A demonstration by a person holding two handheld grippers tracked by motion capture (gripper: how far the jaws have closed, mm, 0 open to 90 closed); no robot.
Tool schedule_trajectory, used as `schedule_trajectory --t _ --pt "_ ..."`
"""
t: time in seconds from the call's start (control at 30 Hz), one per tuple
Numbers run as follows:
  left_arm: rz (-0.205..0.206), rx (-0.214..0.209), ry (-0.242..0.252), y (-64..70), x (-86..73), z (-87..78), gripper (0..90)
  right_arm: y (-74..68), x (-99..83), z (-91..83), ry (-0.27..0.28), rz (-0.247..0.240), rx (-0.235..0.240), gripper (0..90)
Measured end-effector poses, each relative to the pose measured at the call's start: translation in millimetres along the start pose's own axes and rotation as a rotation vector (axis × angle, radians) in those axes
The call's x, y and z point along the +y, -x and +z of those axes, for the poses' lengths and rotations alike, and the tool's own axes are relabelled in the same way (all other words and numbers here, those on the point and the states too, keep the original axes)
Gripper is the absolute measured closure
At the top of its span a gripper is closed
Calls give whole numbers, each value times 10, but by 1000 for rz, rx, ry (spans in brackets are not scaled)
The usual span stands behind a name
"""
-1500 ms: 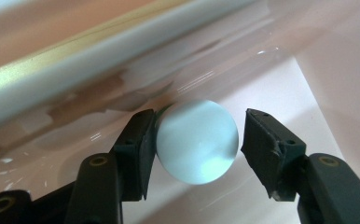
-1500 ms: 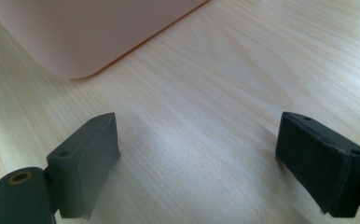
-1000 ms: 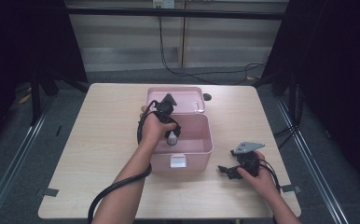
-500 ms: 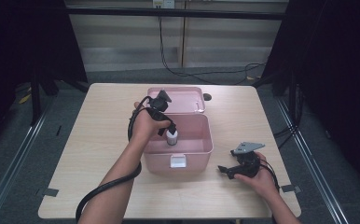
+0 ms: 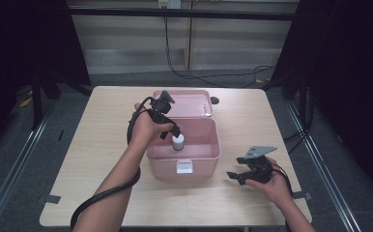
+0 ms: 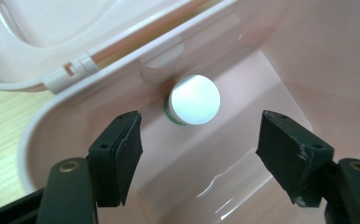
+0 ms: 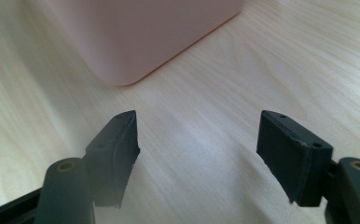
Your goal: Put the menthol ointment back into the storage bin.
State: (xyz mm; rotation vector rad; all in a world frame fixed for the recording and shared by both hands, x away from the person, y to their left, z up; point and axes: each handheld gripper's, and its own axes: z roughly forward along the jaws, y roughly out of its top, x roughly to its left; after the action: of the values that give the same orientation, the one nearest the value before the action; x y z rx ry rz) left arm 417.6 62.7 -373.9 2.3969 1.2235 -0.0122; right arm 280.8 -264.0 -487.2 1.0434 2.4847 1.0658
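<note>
Left gripper [image 6: 197, 140] hangs above the pink box [image 5: 208, 150] with jaws spread wide — the white-capped bottle [image 6: 194, 100] stands upright inside, close to the box's hinge wall. Risk here: a jaw clips the cap and topples it. Right gripper [image 7: 197, 149] — spread, empty — waits on the bench [image 5: 102, 145] beside the box.

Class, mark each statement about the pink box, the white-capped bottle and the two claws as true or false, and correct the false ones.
1. The white-capped bottle stands inside the pink box. True.
2. The left claw is clamped on the bottle. False: its jaws are open, apart from the cap.
3. The box lid is closed. False: it lies open behind the box.
4. The right claw is open over the table. True.
</note>
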Motion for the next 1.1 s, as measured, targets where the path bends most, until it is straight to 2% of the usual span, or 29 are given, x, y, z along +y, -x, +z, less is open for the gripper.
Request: schedule_trajectory --t 0.1,0.27,0.47,0.63,0.77,0.87,0.9,1.1 --pt "-9 9 6 -9 -4 -27 291 -18 28 -53 -17 -17 5 377" --pt "-6 11 12 -11 4 -78 282 -50 67 -142 -32 -19 10 451" --pt "1 16 22 -3 20 -134 253 -117 121 -205 -57 -64 36 468" --pt "-1 22 26 1 23 -157 231 -153 212 -265 -70 -39 66 506" --pt "0 17 36 1 21 -180 229 -188 296 -312 -110 -17 85 548" --pt "-3 16 34 3 18 -198 227 -225 358 -341 -119 -40 99 599" --pt "-4 12 37 4 17 -205 227 -245 381 -352 -132 -36 106 610" --pt "0 13 42 -14 13 -231 226 -350 504 -374 -192 -85 131 698"
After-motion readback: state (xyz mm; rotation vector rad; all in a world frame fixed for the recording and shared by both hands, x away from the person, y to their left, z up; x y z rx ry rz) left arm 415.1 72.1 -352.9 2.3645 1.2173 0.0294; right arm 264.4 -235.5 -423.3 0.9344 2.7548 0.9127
